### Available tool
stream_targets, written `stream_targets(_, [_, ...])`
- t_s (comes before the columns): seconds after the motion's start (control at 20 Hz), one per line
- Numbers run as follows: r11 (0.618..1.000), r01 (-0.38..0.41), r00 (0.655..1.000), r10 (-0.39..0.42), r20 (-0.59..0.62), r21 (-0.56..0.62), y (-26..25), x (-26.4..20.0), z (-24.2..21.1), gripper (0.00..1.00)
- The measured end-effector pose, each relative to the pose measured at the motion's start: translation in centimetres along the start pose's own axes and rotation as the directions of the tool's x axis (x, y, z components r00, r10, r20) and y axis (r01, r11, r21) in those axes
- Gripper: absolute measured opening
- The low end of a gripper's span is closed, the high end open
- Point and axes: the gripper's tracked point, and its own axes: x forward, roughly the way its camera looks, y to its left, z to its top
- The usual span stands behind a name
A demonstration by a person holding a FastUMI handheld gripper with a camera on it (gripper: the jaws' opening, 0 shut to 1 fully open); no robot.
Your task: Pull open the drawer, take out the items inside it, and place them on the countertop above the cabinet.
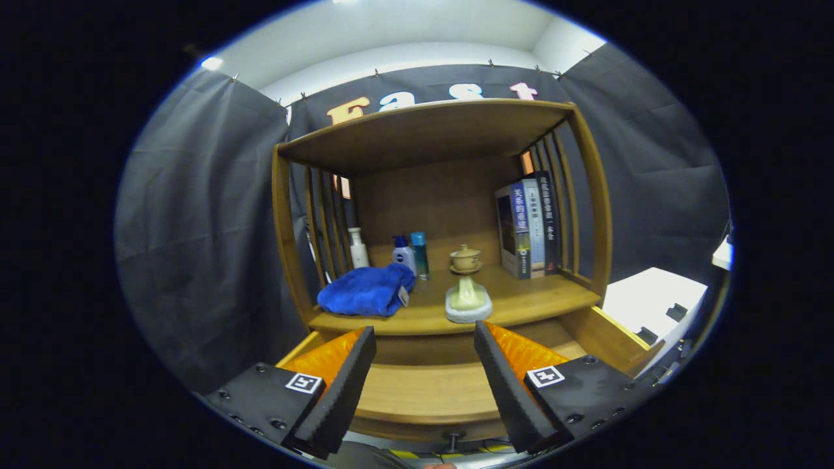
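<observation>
Drawer (pixel 423 391): pulled open, lower centre of frame, under the countertop; its wooden floor shows bare between the fingers. Front wall runs along the bottom, with a small knob (pixel 451 438) at its middle.
Gripper (pixel 425 348): lower centre, above the open drawer; jaws spread wide, nothing between them.
Countertop (pixel 521 303): wooden shelf of the cabinet, mid frame, just beyond the fingertips.
Cloth (pixel 366 291): blue, bunched, left of centre on the countertop. Judged soft and light; it will sag, so pinch a thick fold, not a loose edge.
Stand (pixel 468 301): pale green piece on a whitish round base, at the front edge of the countertop, centre frame. Judged ceramic, stiff, glazed and slippery, breakable; take hold low on the narrow stem, set down gently.
Cup (pixel 465 258): small lidded cup on a saucer, behind the stand. Judged fragile; lid likely loose.
Bottles (pixel 404 254): white with blue cap, and a teal one touching beside it, behind the cloth; a white pump bottle (pixel 358 247) further left. Judged light, smooth, easy to tip.
Books (pixel 529 228): upright, right of centre, against the slatted side.
Progress, judged: drawer looks emptied; what lies under the fingers cannot be seen.
</observation>
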Motion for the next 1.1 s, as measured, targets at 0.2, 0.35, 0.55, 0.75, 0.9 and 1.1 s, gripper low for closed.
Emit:
stream_targets(0.2, [0.997,0.068,0.995,-0.065,0.074,-0.033,-1.4,-2.4,-0.8,0.98])
stream_targets(0.35, [0.997,0.059,0.996,-0.055,0.072,-0.047,-0.7,-3.4,-3.8,0.98])
stream_targets(0.55, [0.999,0.051,0.997,-0.05,0.05,-0.018,-0.7,-3.3,-8.8,0.98])
stream_targets(0.75, [0.996,0.083,0.996,-0.082,0.019,-0.043,-2.4,-3.3,-10.9,0.98])
stream_targets(0.9, [0.994,0.087,0.996,-0.086,0.025,-0.07,-2.5,-3.2,-11.4,0.97])
stream_targets(1.1, [0.996,0.088,0.995,-0.09,-0.053,-0.035,-2.6,-3.2,-14.7,0.97])
